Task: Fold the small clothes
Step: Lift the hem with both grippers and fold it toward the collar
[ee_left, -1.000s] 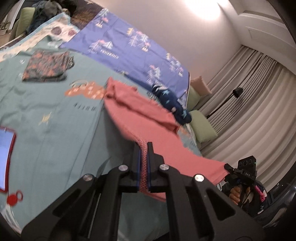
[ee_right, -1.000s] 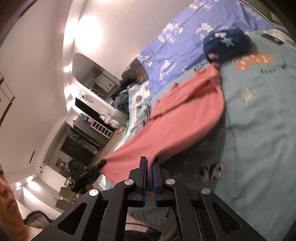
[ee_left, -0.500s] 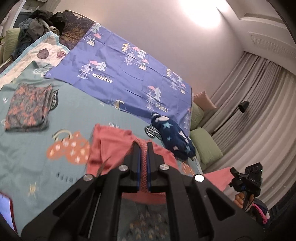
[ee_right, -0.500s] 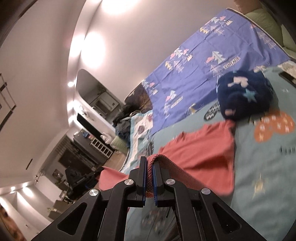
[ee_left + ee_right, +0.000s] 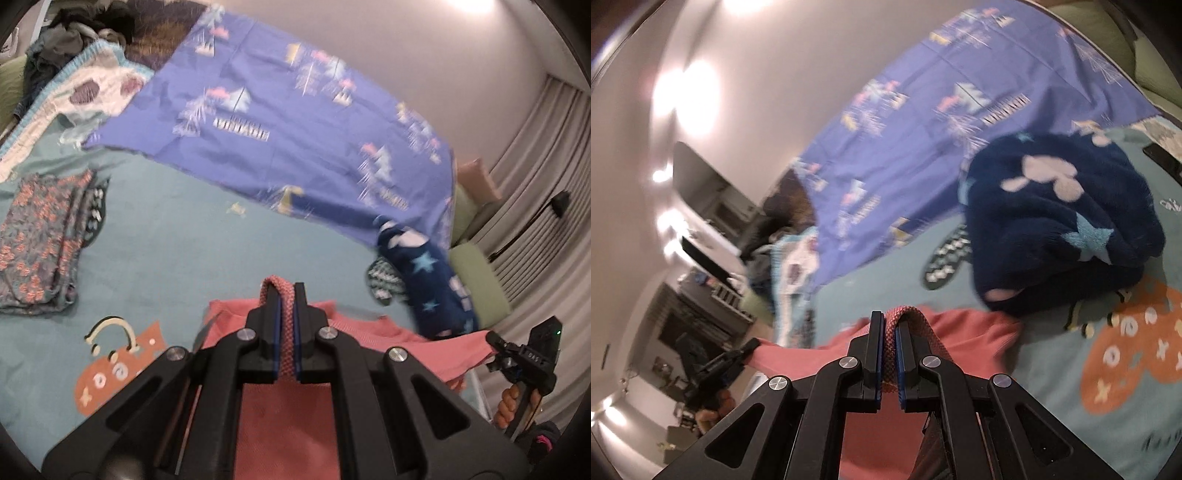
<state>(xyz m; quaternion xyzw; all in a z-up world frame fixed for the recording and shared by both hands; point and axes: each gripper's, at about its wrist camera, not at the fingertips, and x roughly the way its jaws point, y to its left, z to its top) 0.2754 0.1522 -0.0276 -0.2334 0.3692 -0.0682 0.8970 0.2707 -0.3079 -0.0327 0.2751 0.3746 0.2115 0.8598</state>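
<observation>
Claws (image 5: 286,295) (image 5: 889,325) clamping pink garment (image 5: 288,424), teal bedspread (image 5: 177,251)

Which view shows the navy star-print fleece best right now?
The right wrist view: the navy star-print fleece sits large and close, bunched on the bedsheet. The left wrist view shows only a blurred, narrow strip of it at the right.

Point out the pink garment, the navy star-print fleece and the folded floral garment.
pink garment (image 5: 288,424): left wrist view, on the flat cloth below the closed fingers.
navy star-print fleece (image 5: 1060,221): right wrist view, on the middle of the bundle.
folded floral garment (image 5: 37,236): left wrist view, on its top layer.
</observation>
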